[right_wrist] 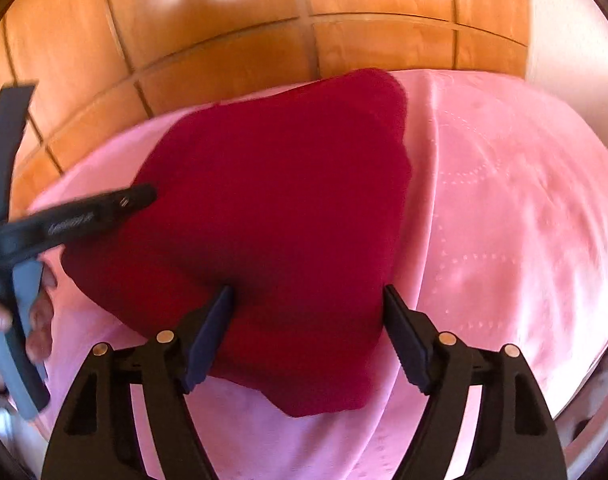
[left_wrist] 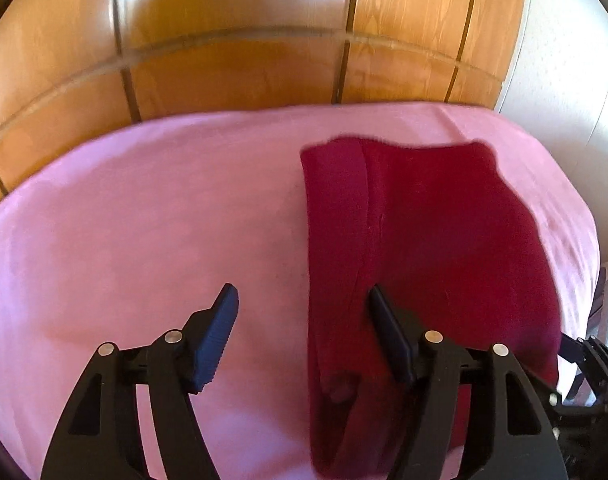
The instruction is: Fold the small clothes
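Matt dark red knit cloth [right_wrist: 272, 208], smooth pink sheet [left_wrist: 144, 220], glossy wooden panels [left_wrist: 232, 72], seemingly matt plastic jaws.

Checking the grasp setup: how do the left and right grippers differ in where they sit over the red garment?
The left gripper straddles the red garment's left edge: one finger over the pink sheet, one over the garment. The right gripper has both fingers over the garment, by its near edge. Both are open, gripping nothing.
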`<state>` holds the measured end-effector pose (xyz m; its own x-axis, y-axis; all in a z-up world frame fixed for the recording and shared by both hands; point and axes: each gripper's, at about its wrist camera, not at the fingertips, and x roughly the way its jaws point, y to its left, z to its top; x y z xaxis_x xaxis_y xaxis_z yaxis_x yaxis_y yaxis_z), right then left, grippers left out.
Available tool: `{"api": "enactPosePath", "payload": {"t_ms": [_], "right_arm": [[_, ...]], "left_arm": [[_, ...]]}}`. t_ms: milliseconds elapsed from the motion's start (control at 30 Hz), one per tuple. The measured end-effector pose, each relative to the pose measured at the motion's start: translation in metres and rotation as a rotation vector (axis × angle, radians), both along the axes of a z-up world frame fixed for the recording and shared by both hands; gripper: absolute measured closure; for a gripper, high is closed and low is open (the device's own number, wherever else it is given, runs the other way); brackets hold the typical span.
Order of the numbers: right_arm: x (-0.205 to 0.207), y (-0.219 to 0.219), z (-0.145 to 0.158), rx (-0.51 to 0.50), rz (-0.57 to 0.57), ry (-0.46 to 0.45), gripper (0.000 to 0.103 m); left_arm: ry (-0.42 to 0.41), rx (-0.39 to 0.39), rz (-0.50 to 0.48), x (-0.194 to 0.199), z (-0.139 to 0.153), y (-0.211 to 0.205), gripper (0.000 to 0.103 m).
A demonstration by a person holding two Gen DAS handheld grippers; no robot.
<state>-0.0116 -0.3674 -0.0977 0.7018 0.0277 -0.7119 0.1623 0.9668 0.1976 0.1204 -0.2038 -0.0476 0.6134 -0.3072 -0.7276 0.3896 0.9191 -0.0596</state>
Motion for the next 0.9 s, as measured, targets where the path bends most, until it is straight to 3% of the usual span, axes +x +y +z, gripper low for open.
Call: {"api": "enactPosePath", "payload": {"t_ms": [100, 300, 400, 467, 533, 900], "right_arm": [[-0.006, 0.002, 0.014, -0.021, -0.021, -0.021, 0.027], [-0.034, 0.024, 0.052, -0.066, -0.098, -0.112, 0.011], [-0.038, 0.040, 0.060, -0.111, -0.142, -0.128, 0.004], [-0.044, 0.048, 0.065, -0.152, -0.179, -0.137, 0.003], [-0.044, 0.052, 0.068, -0.169, -0.198, -0.138, 0.002], [-0.047, 0.060, 0.080, -0.232, -0.293, -0.164, 0.002]], "left_arm": [[-0.046, -0.027, 0.017, -0.018, 0.016, 0.014, 0.036], [-0.127, -0.049, 0.076, -0.054, 0.042, 0.042, 0.036], [-0.162, -0.063, 0.101, -0.072, 0.052, 0.057, 0.027], [-0.195, -0.073, 0.100, -0.083, 0.058, 0.062, 0.027], [-0.217, -0.074, 0.107, -0.091, 0.063, 0.065, 0.019], [-0.179, -0.063, 0.172, -0.107, 0.057, 0.077, 0.014]]}}
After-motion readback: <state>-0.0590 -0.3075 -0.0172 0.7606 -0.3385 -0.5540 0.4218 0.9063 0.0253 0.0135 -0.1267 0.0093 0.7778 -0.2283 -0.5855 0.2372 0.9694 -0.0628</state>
